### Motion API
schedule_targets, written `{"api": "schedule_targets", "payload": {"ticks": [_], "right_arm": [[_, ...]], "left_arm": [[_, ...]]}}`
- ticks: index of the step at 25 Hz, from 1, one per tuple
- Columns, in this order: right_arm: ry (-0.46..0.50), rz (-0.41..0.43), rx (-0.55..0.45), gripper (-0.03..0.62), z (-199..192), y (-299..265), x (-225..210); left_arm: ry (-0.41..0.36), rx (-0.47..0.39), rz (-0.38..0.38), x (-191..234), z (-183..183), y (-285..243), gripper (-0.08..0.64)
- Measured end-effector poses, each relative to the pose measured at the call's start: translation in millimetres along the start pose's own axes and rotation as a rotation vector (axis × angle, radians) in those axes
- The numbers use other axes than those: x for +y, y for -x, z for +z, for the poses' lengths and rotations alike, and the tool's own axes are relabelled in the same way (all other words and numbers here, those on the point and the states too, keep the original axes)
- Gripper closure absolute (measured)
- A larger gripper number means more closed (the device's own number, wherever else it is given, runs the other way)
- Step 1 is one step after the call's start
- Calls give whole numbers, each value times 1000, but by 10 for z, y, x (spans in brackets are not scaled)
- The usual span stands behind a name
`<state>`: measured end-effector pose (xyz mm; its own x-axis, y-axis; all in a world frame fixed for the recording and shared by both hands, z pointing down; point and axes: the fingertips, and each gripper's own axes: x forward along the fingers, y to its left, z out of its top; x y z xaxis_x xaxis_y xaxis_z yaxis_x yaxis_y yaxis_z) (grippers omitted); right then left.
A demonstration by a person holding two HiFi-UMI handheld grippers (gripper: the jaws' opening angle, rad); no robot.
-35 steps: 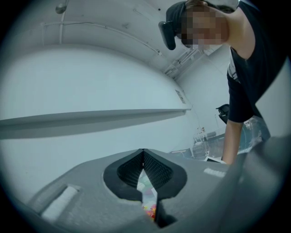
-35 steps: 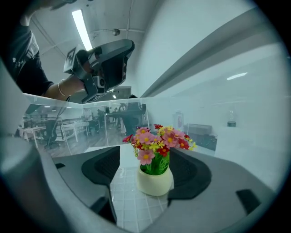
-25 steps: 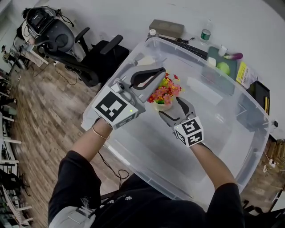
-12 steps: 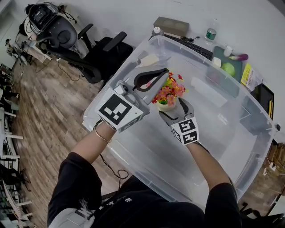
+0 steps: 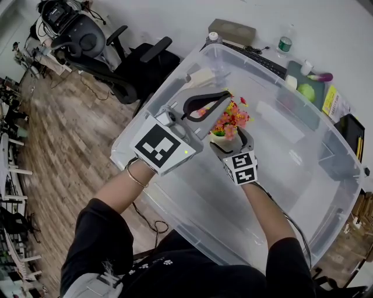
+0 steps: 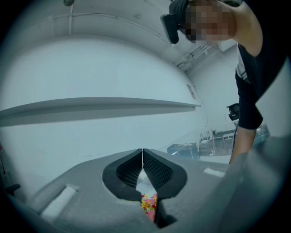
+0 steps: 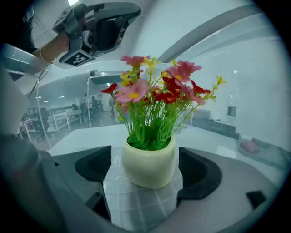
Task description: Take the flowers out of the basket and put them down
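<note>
So the right tongs are spread wide, they've just been opening up, and the little cream ceramic pot stands right between the two jaws. Neither pad is touching it, there's a gap on both sides. The pot is upright on the gridded floor of the big clear plastic storage bin, in the half nearer the bin's left end wall and about midway between the long walls. Sticking up out of the pot is the bunch of pink, red and yellow fake flowers on green stems.

The left tongs are pressed fully together with nothing in them. They're held higher than the blooms, just to the left of them, and a bit of the flowers peeks out below the jaws in the left gripper view.

The bin takes up most of the near side of the white desk. Past its far wall there's a black keyboard and a water bottle with a green label
</note>
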<state>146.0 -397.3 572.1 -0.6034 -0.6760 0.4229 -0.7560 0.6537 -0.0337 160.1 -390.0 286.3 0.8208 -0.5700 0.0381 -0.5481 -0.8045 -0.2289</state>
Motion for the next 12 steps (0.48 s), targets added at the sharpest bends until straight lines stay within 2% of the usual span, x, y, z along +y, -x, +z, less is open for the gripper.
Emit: {"api": "schedule_targets", "payload": {"ticks": [4,12], "right_arm": [[7,-19,12,139,-69,-105,-59],[-49,-35,21,138,-170,-211,-59]], "left_arm": [[-38,3,1,-22,-5,-8,557],[-37,7,-25,-105,-33,-40,557]]}}
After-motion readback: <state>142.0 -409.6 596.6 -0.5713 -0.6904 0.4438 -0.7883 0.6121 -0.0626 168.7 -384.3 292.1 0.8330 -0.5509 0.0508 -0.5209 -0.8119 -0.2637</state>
